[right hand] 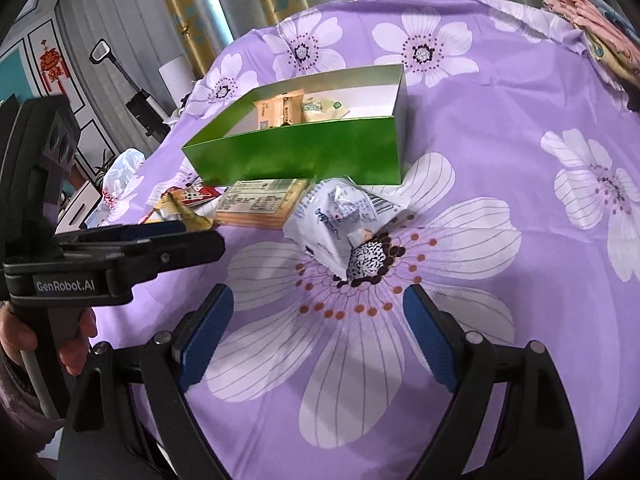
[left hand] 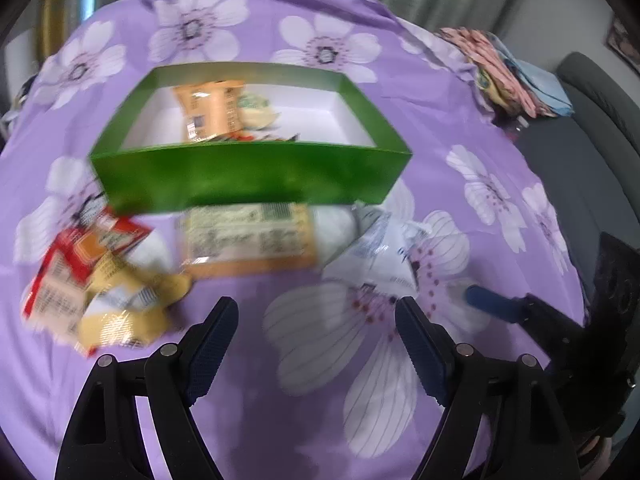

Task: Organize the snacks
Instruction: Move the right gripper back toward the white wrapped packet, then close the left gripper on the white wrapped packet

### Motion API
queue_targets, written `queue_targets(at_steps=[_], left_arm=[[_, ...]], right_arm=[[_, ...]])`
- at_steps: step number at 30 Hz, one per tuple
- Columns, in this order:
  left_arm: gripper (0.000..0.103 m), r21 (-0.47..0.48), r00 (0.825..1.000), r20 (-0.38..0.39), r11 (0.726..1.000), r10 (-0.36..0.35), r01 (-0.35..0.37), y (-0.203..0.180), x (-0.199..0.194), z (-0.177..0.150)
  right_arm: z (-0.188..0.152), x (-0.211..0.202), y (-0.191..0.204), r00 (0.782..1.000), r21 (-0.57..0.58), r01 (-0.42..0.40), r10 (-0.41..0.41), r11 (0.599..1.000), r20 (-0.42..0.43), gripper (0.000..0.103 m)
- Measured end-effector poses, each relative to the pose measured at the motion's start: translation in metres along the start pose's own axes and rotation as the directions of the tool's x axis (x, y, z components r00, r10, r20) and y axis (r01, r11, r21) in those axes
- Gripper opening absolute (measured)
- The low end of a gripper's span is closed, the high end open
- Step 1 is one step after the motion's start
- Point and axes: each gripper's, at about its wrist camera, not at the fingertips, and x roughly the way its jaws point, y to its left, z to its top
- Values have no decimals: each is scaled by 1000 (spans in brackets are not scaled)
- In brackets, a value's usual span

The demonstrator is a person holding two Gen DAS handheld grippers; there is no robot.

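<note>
Green glossy cardboard box [right hand: 304,148] with a white inside sits mid-worktop on the purple flowered cloth [right hand: 500,184], holding an orange packet [right hand: 276,112] and a pale one. Crinkled white wrapper [right hand: 340,220], flat orange packet [right hand: 260,204] and red and yellow packets [left hand: 96,280] lie just before its near wall. Left tool [left hand: 316,316] and right tool [right hand: 318,304] both stand apart, empty, over bare cloth.

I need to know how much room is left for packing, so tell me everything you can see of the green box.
The green box is a shallow, open-topped rectangular tray that looks like glossy card, green outside and white inside. It sits upright on the purple floral cloth. Its left part holds an orange packet and a pale green one; its right part shows bare white floor. A flat tan packet and a white wrapper lie against or just before its near wall. Neither gripper touches it.
</note>
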Motion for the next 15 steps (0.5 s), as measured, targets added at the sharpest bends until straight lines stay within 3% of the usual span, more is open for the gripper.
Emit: queue_targets(at_steps=[9,15], left_arm=[[81,148,998,-43,987,-53,59,-29,34,21],[81,177,996,-64,981,-64,75,-35,49,31]], right_arm=[[9,21,-18,1000,29,-24,24,999,-4,81],[16,33,-20,998,14,-56,57,998,-7,77]])
